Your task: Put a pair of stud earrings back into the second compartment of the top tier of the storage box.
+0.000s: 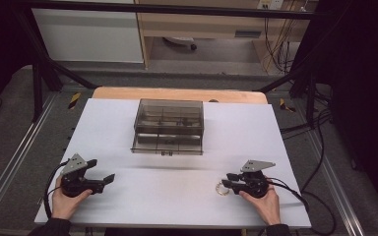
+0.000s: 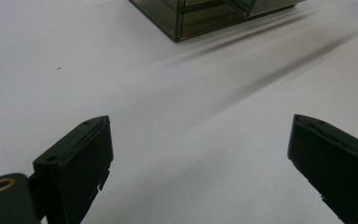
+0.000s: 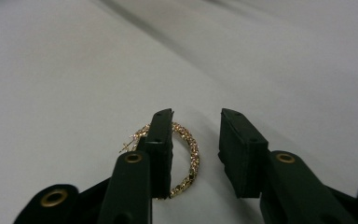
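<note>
A thin, glittery gold hoop (image 3: pixel 192 154) lies flat on the white table (image 1: pixel 167 206) near the front right, also seen as the small hoop (image 1: pixel 222 188) in the high view. My right gripper (image 3: pixel 196 114) hangs low over it, one jaw inside the ring and one outside. The ring's right arc lies in the gap between them, and the pads do not press on it. A hand holds this right gripper (image 1: pixel 229 181) from the front edge. My left gripper (image 1: pixel 103 169) rests at the front left, jaws wide apart. Nothing is between the jaws of the left gripper (image 2: pixel 200 121).
A smoky transparent compartment box (image 1: pixel 168 125) stands at the middle back of the table, and its corner (image 2: pixel 205 18) is at the top of the left gripper view. Cables trail off the front right. A wooden edge (image 1: pixel 177 93) runs behind the white sheet.
</note>
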A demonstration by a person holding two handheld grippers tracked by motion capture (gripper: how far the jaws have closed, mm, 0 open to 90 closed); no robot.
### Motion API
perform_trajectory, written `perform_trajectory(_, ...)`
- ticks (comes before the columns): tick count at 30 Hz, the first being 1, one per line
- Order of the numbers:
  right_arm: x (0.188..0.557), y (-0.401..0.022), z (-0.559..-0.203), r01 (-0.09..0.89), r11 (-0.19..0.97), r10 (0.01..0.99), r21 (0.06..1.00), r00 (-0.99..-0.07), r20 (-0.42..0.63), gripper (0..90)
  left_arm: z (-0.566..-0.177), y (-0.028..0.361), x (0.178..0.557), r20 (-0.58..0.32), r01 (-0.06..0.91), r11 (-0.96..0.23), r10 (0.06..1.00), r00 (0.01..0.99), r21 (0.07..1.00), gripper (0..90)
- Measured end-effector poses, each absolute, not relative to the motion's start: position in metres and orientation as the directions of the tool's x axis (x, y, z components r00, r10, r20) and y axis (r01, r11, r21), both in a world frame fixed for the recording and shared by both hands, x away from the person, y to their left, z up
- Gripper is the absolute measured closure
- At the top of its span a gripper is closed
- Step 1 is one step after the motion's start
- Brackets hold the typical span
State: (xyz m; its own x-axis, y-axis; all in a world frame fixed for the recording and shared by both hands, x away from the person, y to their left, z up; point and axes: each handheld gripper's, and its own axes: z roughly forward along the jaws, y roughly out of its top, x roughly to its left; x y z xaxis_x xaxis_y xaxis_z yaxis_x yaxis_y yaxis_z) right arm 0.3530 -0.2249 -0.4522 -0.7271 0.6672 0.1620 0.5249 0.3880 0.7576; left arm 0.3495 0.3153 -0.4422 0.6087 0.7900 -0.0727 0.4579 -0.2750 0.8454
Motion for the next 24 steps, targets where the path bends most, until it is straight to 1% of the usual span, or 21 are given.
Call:
perform_trajectory(4, 0.3533, -0.2246, -0.4529, 0.529, 0.393, 0.66, 0.752, -0.732, 0.17, 73.2, -0.4423, 0.3152, 0.3495, -0.073, 0.458, -0.275, 0.79, 0.609, 0.845, 6.5)
perform_trajectory(5, 0.3533, -0.2246, -0.4529, 0.529, 0.393, 0.66, 0.752, -0.732, 0.17, 73.2, -0.4422, 0.3152, 0.3496, -0.073, 0.458, -0.275, 0.79, 0.609, 0.845, 6.5)
perform_trajectory(6, 0.3538, -0.2245, -0.4532, 0.533, 0.397, 0.655, 0.747, -0.735, 0.176, 75.6, -0.4423, 0.315, 0.3496, -0.072, 0.459, -0.277, 0.789, 0.61, 0.844, 6.5)
perform_trajectory(7, 0.3538, -0.2245, -0.4532, 0.533, 0.397, 0.655, 0.747, -0.735, 0.176, 75.6, -0.4423, 0.315, 0.3496, -0.072, 0.459, -0.277, 0.789, 0.61, 0.844, 6.5)
perform_trajectory(12, 0.3554, -0.2234, -0.4553, 0.538, 0.401, 0.652, 0.742, -0.736, 0.182, 81.8, -0.4422, 0.3152, 0.3495, -0.072, 0.458, -0.276, 0.79, 0.608, 0.845, 6.7)
perform_trajectory(16, 0.3564, -0.2238, -0.4558, 0.535, 0.406, 0.652, 0.741, -0.738, 0.175, 84.5, -0.4422, 0.3152, 0.3495, -0.071, 0.459, -0.276, 0.791, 0.608, 0.845, 6.8)
perform_trajectory(24, 0.3565, -0.2248, -0.4544, 0.544, 0.404, 0.654, 0.735, -0.734, 0.184, 86.4, -0.4419, 0.3153, 0.3493, -0.073, 0.459, -0.272, 0.793, 0.605, 0.846, 6.9)
